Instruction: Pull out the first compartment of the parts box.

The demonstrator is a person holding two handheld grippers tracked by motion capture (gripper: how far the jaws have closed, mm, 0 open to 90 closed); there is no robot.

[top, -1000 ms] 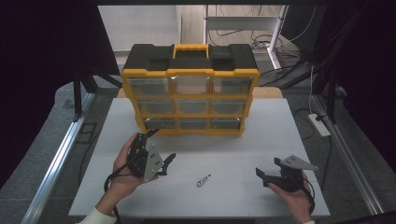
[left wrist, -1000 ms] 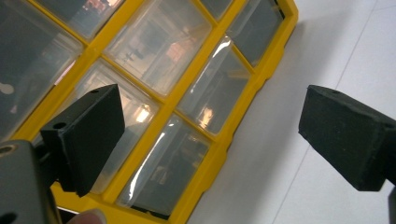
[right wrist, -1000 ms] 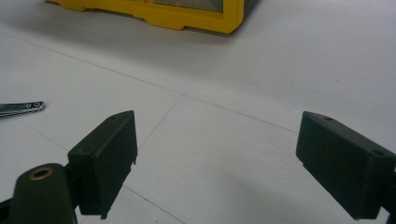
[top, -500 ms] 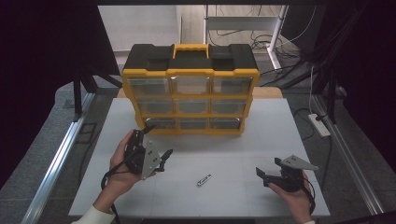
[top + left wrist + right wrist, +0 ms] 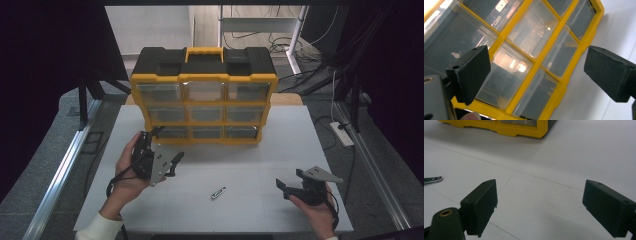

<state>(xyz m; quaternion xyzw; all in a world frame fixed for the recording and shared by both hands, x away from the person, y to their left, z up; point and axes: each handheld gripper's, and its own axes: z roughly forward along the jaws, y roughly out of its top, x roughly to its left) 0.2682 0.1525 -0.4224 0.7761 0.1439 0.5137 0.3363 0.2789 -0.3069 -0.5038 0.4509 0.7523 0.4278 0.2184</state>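
- Table [image 5: 250, 150]: white. I see its near edge cut off at the bottom of the high view.
- Organizer [image 5: 204, 95]: yellow and black, nine clear drawers, upright at the far middle of the table. In the left gripper view I see its drawer grid tilted and cropped; glare on the drawer fronts keeps me from reading any contents. In the right gripper view only its lower yellow edge is in frame.
- Left gripper [image 5: 167, 147]: in my left hand, jaws spread wide with nothing between them. It sits just in front of the organizer's lower left corner and points at the drawers, near but not touching as far as I can tell.
- Right gripper [image 5: 287, 186]: in my right hand at the near right, jaws spread and empty, low over bare table, well apart from the organizer.
- Small metal piece [image 5: 218, 193]: lies flat between the two grippers; too small for me to identify. Cut off at the left edge of the right gripper view.
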